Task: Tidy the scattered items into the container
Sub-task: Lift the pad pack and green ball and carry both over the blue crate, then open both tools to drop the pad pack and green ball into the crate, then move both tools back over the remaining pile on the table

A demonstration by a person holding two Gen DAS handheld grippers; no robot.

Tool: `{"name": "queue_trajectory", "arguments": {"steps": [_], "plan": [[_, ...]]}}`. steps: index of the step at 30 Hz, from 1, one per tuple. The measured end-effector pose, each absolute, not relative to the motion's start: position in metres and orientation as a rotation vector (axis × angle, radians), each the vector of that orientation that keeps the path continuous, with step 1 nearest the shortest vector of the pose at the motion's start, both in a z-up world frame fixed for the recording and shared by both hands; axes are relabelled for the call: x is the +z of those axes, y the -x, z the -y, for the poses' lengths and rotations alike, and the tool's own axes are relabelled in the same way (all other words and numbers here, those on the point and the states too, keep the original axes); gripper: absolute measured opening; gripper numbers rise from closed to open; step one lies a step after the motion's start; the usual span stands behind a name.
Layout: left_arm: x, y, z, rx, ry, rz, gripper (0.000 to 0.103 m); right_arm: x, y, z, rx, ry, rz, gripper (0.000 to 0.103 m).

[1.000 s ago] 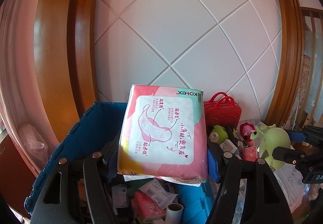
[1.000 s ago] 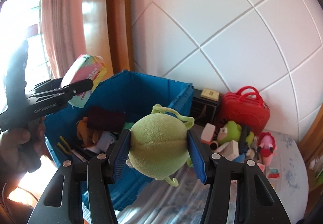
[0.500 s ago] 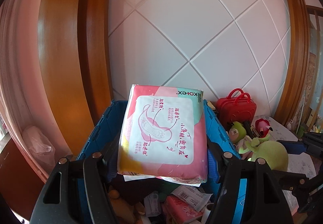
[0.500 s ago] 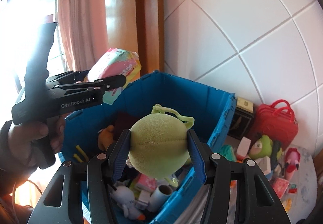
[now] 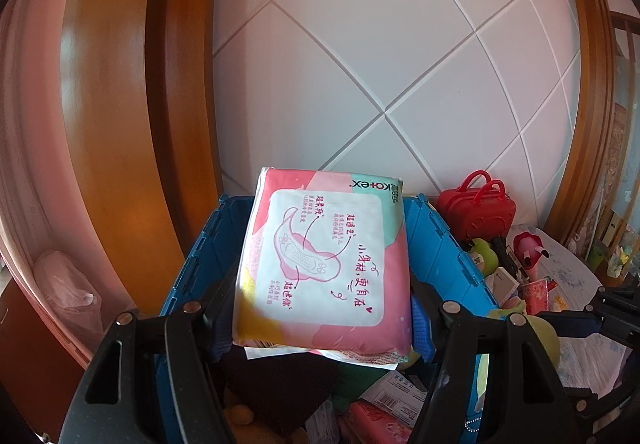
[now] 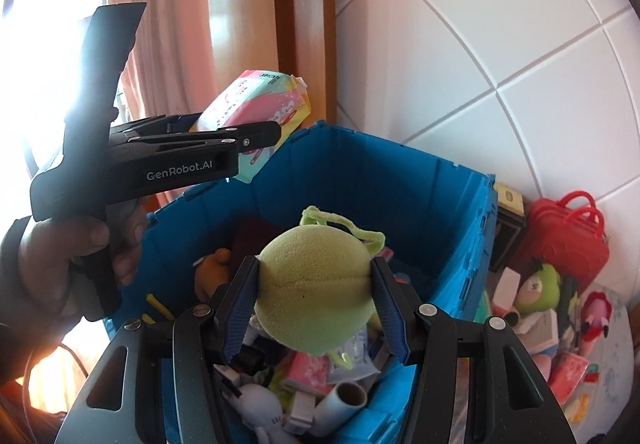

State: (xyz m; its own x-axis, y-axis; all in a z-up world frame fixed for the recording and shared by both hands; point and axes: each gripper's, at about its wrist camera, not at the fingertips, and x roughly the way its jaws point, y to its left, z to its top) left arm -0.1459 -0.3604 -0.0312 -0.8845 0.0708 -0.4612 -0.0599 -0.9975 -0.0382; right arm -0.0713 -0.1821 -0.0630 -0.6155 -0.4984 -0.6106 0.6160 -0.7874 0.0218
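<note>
My left gripper (image 5: 320,320) is shut on a pink Kotex pad pack (image 5: 324,264) and holds it over the blue crate (image 5: 440,244); the same pack (image 6: 256,112) shows above the crate's left rim in the right wrist view. My right gripper (image 6: 316,304) is shut on a green plush ball toy (image 6: 316,292) and holds it over the open blue crate (image 6: 380,180). The crate holds several items: a white plush, a paper roll (image 6: 344,400), pink packets, a dark cloth.
Loose items lie right of the crate on a patterned cloth: a red toy case (image 6: 568,244), a green plush (image 6: 540,288), a pink toy (image 6: 596,316), small boxes. A tiled wall and a wooden frame stand behind. A curtain and a bright window are on the left.
Both grippers have moved left to over the crate, each still holding its item. The crate's inside now fills the right wrist view.
</note>
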Motion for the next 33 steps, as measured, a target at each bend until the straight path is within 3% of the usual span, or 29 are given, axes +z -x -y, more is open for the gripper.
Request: {"name": "queue_trajectory", "arguments": {"steps": [13,14,15,16,17,33], "plan": [[-0.028,0.164,0.374,3.019,0.691,0.109,0.068,-0.073,0.092,0.193,-2.362,-0.844,-0.264,0.058],[-0.025,0.165,0.378,3.041,0.681,0.151,0.077,-0.074,0.094,0.194,-2.362,-0.851,-0.273,0.066],[-0.022,0.166,0.382,3.044,0.681,0.192,0.085,-0.076,0.096,0.197,-2.359,-0.871,-0.293,0.086],[-0.020,0.166,0.386,3.044,0.675,0.237,0.102,-0.077,0.097,0.198,-2.359,-0.877,-0.302,0.098],[-0.019,0.165,0.390,3.053,0.658,0.280,0.103,-0.077,0.096,0.198,-2.360,-0.859,-0.294,0.103],[-0.035,0.143,0.385,3.042,0.770,0.284,0.103,-0.088,0.088,0.159,-2.372,-0.904,-0.215,0.102]]}}
